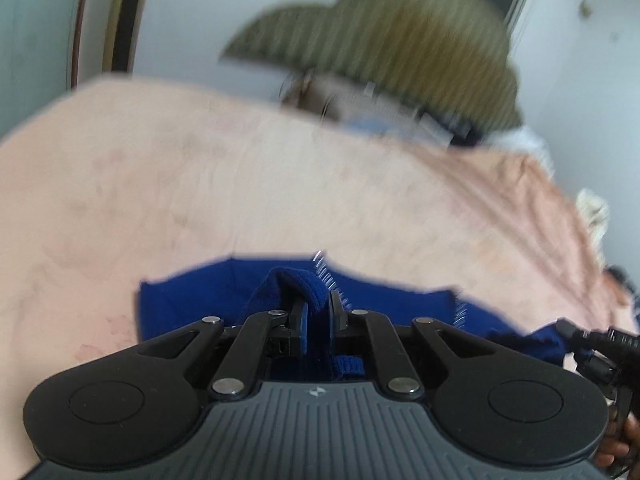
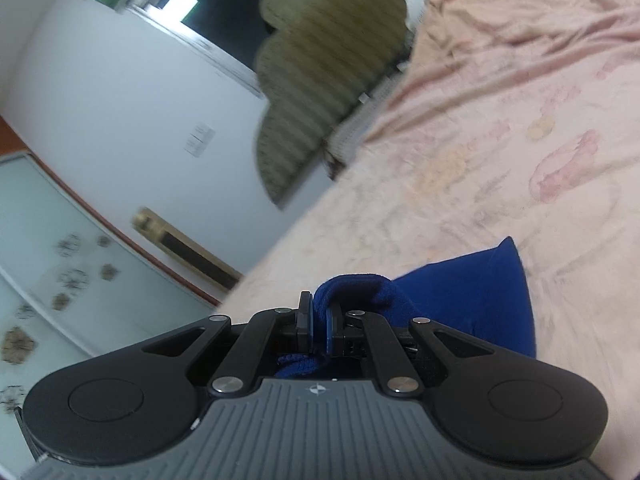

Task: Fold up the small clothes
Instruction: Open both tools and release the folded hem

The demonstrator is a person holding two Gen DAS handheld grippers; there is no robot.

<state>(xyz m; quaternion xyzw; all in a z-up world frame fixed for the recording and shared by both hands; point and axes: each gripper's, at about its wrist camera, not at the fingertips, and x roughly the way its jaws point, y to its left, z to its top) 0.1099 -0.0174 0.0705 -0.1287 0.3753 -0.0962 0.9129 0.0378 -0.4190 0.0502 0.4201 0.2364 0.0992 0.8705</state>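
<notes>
Both tools, left [image 1: 318, 314] and right [image 2: 319, 326], clamp the blue garment [image 1: 400, 304] widthwise.

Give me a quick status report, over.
Left gripper and right gripper both shut on blue garment. Garment over pink bedsheet. Nothing in the way.

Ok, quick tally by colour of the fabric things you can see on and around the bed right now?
Blue: 1, the blue garment, pinched by the left gripper and the right gripper.
Pink: 1, the bedsheet.
Olive green: 1, the striped cushion at the head of the bed.
Total: 3
</notes>
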